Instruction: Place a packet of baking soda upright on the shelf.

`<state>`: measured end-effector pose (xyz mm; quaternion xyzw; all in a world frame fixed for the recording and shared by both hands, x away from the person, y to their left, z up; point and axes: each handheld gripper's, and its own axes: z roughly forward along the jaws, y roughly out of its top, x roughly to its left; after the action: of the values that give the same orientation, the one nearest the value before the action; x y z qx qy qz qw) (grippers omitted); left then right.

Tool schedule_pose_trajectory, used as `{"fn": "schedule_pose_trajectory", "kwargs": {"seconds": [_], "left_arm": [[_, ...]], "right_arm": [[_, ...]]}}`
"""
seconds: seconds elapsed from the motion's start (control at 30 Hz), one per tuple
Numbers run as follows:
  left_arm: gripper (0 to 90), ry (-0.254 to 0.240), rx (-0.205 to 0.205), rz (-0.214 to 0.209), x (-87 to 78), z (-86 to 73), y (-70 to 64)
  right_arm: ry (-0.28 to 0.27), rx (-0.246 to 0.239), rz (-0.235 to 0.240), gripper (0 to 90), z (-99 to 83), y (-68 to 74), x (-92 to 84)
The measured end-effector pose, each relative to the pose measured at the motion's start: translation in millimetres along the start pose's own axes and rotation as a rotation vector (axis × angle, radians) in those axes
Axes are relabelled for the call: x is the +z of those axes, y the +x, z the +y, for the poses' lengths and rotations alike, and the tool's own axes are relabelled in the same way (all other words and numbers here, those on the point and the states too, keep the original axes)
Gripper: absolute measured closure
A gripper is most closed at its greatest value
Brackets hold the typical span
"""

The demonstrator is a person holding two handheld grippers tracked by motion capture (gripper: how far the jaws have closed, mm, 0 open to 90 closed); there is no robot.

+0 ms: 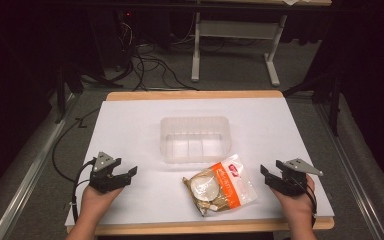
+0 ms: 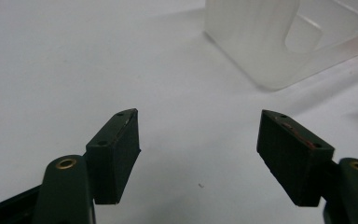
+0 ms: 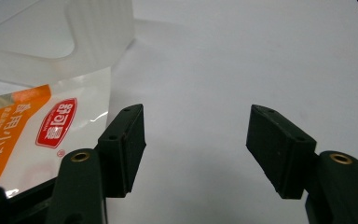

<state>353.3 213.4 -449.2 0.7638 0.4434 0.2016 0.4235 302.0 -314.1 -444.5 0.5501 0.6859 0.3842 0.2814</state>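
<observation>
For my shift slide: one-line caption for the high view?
Open left gripper and right gripper flank a snack packet before a clear plastic tub.

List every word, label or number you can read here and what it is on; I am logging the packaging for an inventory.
Red oval logo on the snack packet: white characters, too blurred to read.
Orange band on the same packet: a column of white East Asian characters, too soft to quote with confidence.
Clear plastic container: no print.
Left gripper and right gripper: no print.
</observation>
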Motion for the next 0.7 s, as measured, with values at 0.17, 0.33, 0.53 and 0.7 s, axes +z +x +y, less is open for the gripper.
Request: {"fn": "schedule_pose_trajectory", "kwargs": {"seconds": [0.17, 0.33, 0.53, 0.7], "left_arm": [[30.2, -0.008, 0.020, 0.014, -1.9, 0.4, -1.2], [30.1, -0.010, 0.012, 0.020, -2.1, -0.8, -0.4], [30.1, 0.004, 0.045, 0.019, 0.5, -1.4, -5.1], [29.8, 0.003, 0.056, 0.023, 1.7, -1.0, -6.8]], "right_arm": [[0.003, -0.022, 0.007, 36.7, -1.4, -4.2, 0.4], [0.001, 0.007, 0.004, 36.2, -1.1, -5.9, 0.0], [0.009, 0.004, 0.018, 34.6, -0.8, -2.7, -1.0], [0.012, 0.003, 0.038, 33.5, 0.2, 4.3, -3.0]]}}
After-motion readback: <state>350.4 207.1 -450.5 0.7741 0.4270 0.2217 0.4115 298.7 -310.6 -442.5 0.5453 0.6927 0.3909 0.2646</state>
